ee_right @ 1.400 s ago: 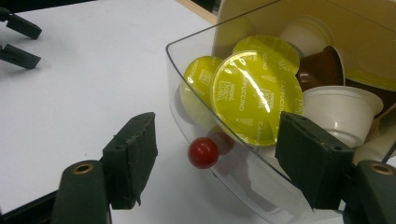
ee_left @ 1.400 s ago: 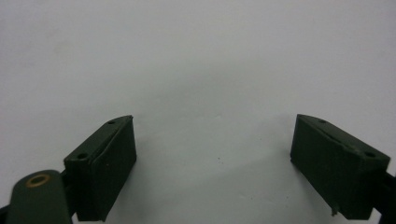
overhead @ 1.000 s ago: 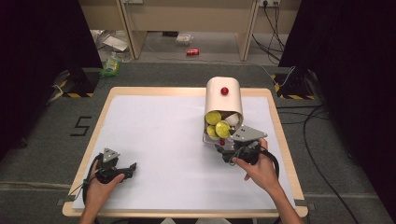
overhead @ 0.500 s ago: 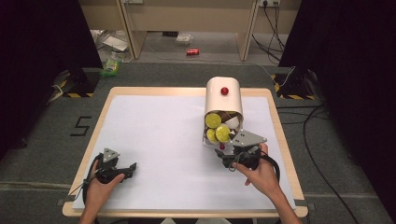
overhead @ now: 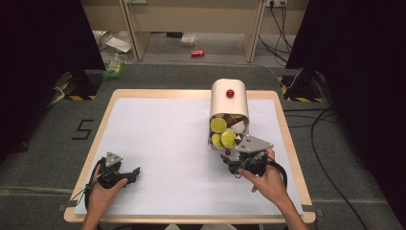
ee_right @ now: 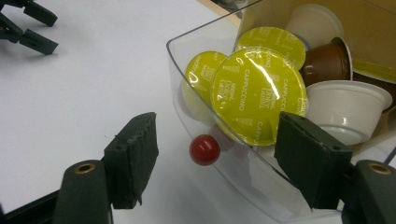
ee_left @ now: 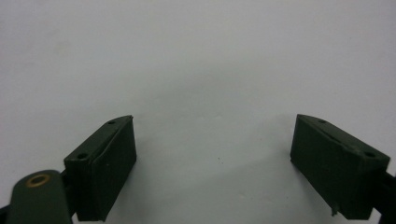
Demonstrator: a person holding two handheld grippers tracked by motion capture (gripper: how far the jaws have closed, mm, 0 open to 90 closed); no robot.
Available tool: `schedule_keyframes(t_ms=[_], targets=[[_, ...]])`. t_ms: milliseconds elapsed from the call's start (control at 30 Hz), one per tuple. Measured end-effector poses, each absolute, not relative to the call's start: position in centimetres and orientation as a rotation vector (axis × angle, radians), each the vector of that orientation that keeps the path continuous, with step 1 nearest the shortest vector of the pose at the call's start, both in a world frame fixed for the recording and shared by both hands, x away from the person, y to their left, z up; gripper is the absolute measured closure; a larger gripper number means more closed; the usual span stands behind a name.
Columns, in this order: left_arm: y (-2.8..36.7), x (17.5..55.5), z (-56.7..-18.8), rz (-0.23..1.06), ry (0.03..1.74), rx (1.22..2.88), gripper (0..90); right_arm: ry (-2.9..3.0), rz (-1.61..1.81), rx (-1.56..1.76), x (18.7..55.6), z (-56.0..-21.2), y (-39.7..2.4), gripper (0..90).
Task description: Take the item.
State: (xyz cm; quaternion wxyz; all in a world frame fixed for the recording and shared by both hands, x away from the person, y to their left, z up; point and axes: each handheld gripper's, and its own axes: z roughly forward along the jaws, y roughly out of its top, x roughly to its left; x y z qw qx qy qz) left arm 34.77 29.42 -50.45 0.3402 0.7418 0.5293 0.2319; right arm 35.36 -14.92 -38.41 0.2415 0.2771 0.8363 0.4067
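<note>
The left gripper (overhead: 135, 171) is rested on the white table (overhead: 158, 139) at the near left, jaws apart and empty, kept clear. At the right, the right gripper (ee_right: 212, 156) has just been closing around the red knob (ee_right: 204, 150) of the capsule dispenser's (overhead: 229, 100) clear drawer (ee_right: 205, 126), pads not yet touching, apparently for pulling.

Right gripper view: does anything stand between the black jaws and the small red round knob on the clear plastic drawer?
Nothing visible does. The small red round knob juts from the clear plastic drawer, in the bare gap ahead of the right gripper; its jaws have just been closing without touching it.
</note>
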Motion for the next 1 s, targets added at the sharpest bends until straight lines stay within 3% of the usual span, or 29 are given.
schedule_keyframes(t_ms=[1000], targets=[[29.4, 34.8, -50.5, 0.605, 1.379, 1.928, 13.6, 2.254, 1.22, 0.778, 35.0, -36.6, -15.7, 29.6]])
